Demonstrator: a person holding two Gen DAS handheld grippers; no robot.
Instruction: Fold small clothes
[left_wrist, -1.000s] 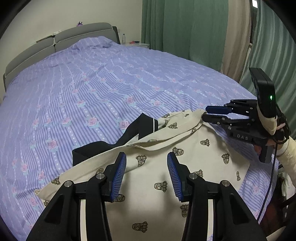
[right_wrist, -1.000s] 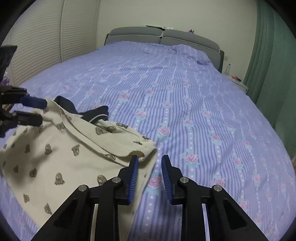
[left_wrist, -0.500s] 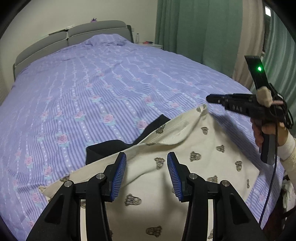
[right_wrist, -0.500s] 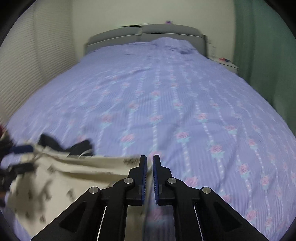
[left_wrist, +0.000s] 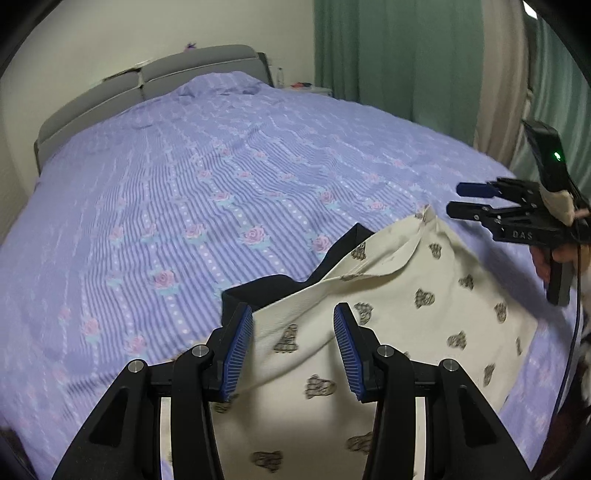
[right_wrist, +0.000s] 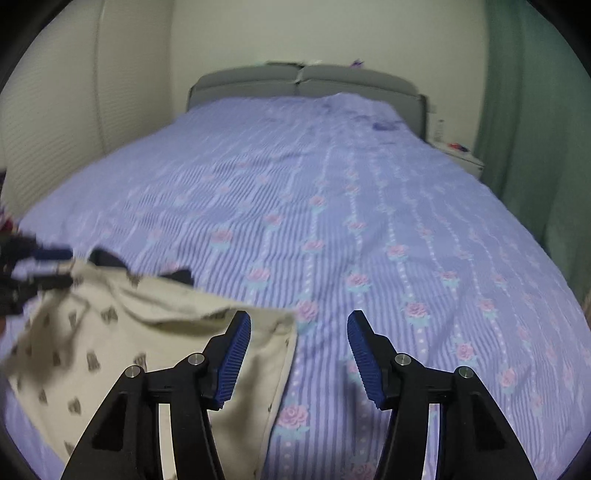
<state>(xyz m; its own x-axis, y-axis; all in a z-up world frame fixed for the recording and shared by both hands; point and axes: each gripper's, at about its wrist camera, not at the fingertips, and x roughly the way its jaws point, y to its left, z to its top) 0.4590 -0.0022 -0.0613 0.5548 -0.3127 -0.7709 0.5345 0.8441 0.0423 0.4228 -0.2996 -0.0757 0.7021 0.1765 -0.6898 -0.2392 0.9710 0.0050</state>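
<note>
A cream garment (left_wrist: 424, 295) printed with small dark motifs lies spread on the bed, and a dark navy part (left_wrist: 266, 288) pokes out from under its far edge. My left gripper (left_wrist: 293, 347) hovers open over the garment's near half with nothing pinched. My right gripper (left_wrist: 461, 201) is just right of the garment's raised far corner, and its jaws are opening. In the right wrist view the right gripper (right_wrist: 299, 350) stands wide. The garment (right_wrist: 92, 332) has its edge under the left finger and nothing presses on it. The left gripper (right_wrist: 51, 266) shows blurred at the left edge.
The bed cover (left_wrist: 221, 184) is purple with stripes and roses and runs back to a grey headboard (left_wrist: 147, 74). Green curtains (left_wrist: 399, 55) hang along the right. A nightstand (right_wrist: 461, 155) stands beside the headboard. A hand (left_wrist: 561, 254) holds the right gripper's handle.
The right gripper shut on the garment's far corner, then opened and let it go. The left gripper has shifted sideways over the garment, still equally open.
</note>
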